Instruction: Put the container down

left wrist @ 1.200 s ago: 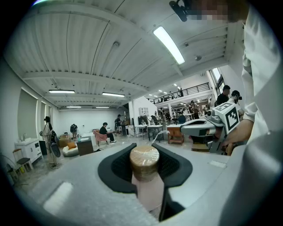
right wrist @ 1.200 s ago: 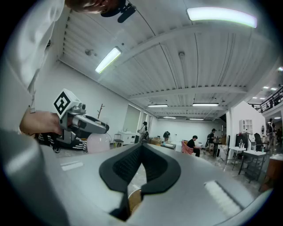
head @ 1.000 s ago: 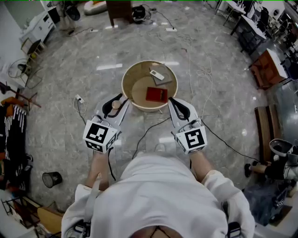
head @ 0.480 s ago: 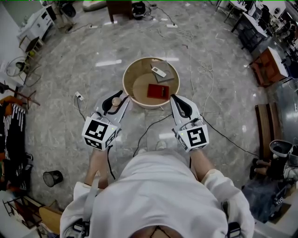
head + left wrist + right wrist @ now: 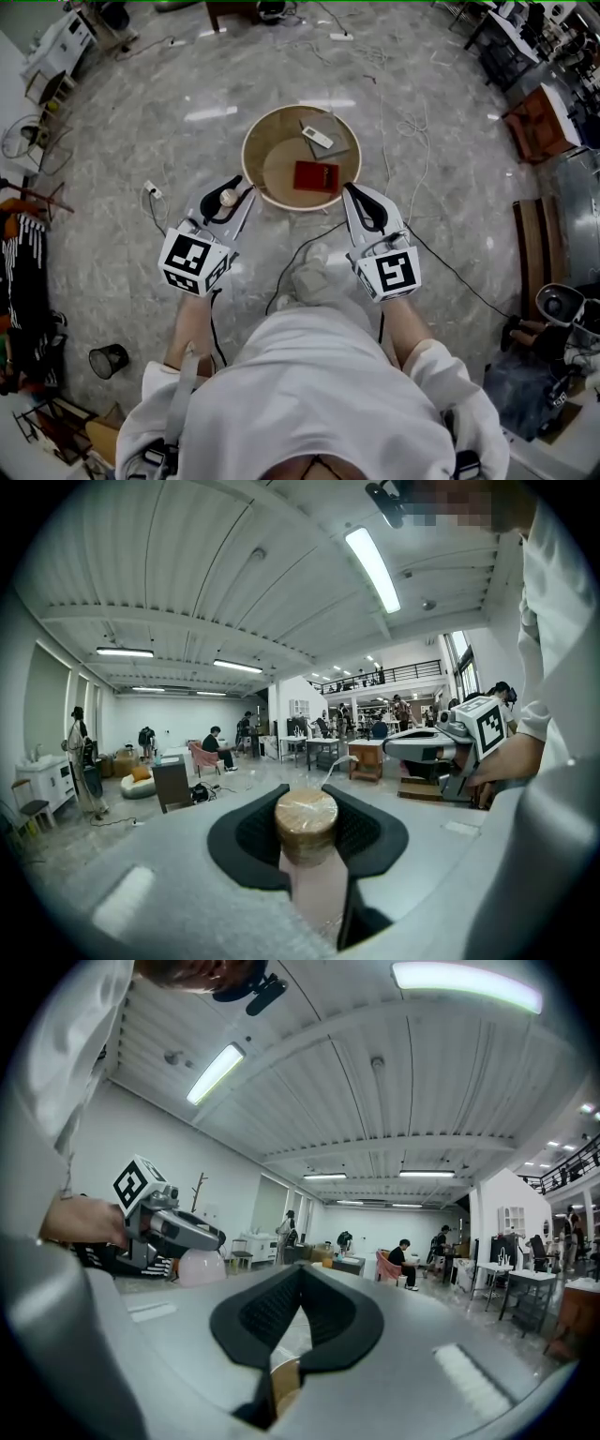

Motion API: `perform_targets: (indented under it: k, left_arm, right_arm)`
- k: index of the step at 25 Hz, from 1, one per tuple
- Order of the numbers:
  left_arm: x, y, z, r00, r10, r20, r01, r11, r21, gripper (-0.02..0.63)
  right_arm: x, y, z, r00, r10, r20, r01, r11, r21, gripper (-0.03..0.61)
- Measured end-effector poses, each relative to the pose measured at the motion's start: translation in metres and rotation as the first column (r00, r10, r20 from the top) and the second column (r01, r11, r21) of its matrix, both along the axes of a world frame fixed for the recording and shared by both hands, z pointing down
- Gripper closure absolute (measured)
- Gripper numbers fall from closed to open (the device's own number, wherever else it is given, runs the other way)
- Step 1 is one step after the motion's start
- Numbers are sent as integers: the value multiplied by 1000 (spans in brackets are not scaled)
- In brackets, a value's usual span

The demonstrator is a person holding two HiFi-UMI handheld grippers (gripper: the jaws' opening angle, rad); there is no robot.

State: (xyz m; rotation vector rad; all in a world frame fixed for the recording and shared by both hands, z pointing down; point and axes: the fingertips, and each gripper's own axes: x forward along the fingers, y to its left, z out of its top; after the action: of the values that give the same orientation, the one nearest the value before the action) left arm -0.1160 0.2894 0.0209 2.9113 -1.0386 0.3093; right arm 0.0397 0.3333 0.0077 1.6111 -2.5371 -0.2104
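Left gripper [image 5: 239, 190] jaws clamped on corked bottle [image 5: 306, 822], at 8 o'clock of basket [image 5: 246, 155]. Right gripper [image 5: 349, 190] jaws closed, seemingly empty. Not yet set down. Next, probably: lower, release.

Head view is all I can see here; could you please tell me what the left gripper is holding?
Observer: The left gripper is shut on a pale pink container, which pokes up between the jaws with a round tan cap on top.
Operator: Thank you. Is the right gripper carrying anything?
Observer: No. In its own view the right gripper has its jaw tips meeting, with nothing between them.
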Motion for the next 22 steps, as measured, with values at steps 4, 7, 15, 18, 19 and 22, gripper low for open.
perform_targets:
  k: [4,7,15,18,19,22]
  left_arm:
    - [10,-33,10,1000,-4,-1,4,1000,-6,505]
    - [24,-64,17,1000,-7,4,7,1000,-6,505]
    - [43,-161,37,997,-71,10,71,997,3,505]
    - [52,-198,50,995,-93,19,93,995,24,505]
    - [55,-210,56,995,-100,23,99,994,37,505]
    - [64,-244,79,993,-118,27,116,991,63,505]
  right_arm:
    - [7,-39,7,1000,-13,-11,13,1000,-3,574]
    - [18,-75,12,999,-28,-18,28,1000,3,574]
    - [35,-176,28,996,-90,-21,90,996,9,574]
    - [39,-209,33,993,-115,0,115,993,23,574]
    - [40,-219,37,992,-123,10,122,992,29,574]
    - [47,-246,58,991,-133,31,132,991,30,574]
